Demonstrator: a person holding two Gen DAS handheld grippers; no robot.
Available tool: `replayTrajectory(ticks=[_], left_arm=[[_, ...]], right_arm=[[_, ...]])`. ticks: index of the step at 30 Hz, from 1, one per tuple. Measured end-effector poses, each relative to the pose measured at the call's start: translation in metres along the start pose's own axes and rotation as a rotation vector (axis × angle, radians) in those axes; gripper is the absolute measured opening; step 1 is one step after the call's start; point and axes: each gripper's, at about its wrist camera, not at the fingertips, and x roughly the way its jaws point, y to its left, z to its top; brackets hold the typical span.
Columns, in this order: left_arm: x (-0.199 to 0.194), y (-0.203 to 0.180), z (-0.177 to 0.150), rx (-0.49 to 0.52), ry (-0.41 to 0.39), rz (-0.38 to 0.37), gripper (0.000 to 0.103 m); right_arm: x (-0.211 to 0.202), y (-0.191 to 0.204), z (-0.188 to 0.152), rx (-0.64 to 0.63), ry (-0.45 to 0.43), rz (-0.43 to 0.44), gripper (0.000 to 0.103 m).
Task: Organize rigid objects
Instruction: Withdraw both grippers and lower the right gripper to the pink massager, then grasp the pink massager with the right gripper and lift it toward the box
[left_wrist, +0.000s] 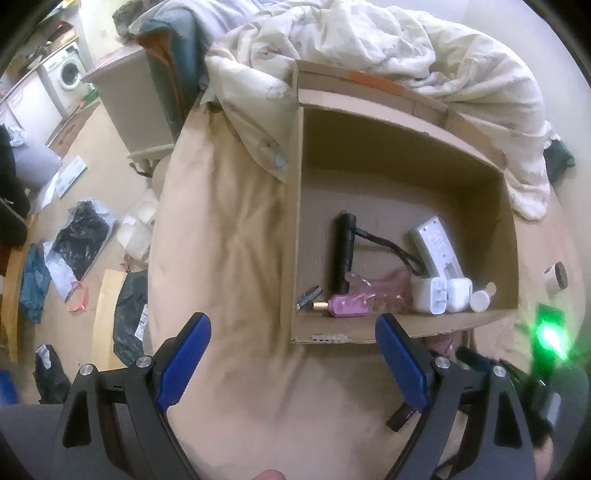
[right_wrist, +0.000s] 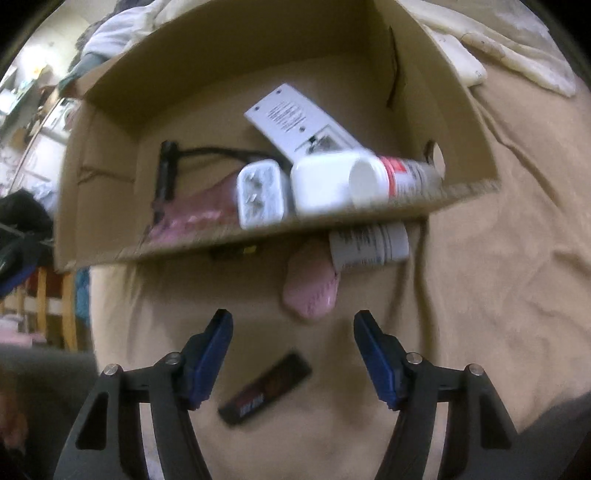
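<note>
1. A lived-in home bedroom: a bed with a beige sheet (left_wrist: 229, 258).
2. A rumpled white duvet (left_wrist: 369, 48) lies at the bed's far end.
3. Left of the bed, a washing machine (left_wrist: 68, 72) and bags on the floor (left_wrist: 79, 229).

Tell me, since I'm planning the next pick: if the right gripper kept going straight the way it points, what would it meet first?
Probably the pink case lying on the tan bedsheet ahead of the open right gripper, though depth is unclear; the flat black object sits nearer, beneath the fingers.

Right tongs (right_wrist: 291, 354) hang empty above a black stick (right_wrist: 266, 389) on the bedsheet (right_wrist: 480, 332).
</note>
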Motion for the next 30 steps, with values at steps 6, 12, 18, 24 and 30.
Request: replayTrajectory(ticks=[6, 12, 18, 24, 30], left_arm=[[-0.007, -0.002, -0.002, 0.01, -0.001, -0.038, 0.089], [-0.01, 0.002, 0.0, -0.01, 0.002, -0.068, 0.089], [-0.005, 0.001, -0.001, 0.001, 0.018, -0.055, 0.089], [-0.002, 0.001, -0.001, -0.004, 0.031, -0.072, 0.089], [0.0, -0.01, -0.005, 0.042, 0.018, -0.034, 0.089]], right_arm=[[0.03, 0.003, 0.015, -0.007, 0.035, -0.085, 0.051], [0.023, 0.001, 0.012, -0.041, 0.037, -0.083, 0.036], [-0.015, 0.007, -0.005, -0.054, 0.002, 0.001, 0.036], [-0.073, 0.016, -0.027, -0.109, -0.068, 0.092, 0.036], [-0.119, 0.004, -0.021, -0.137, -0.155, 0.123, 0.036]])
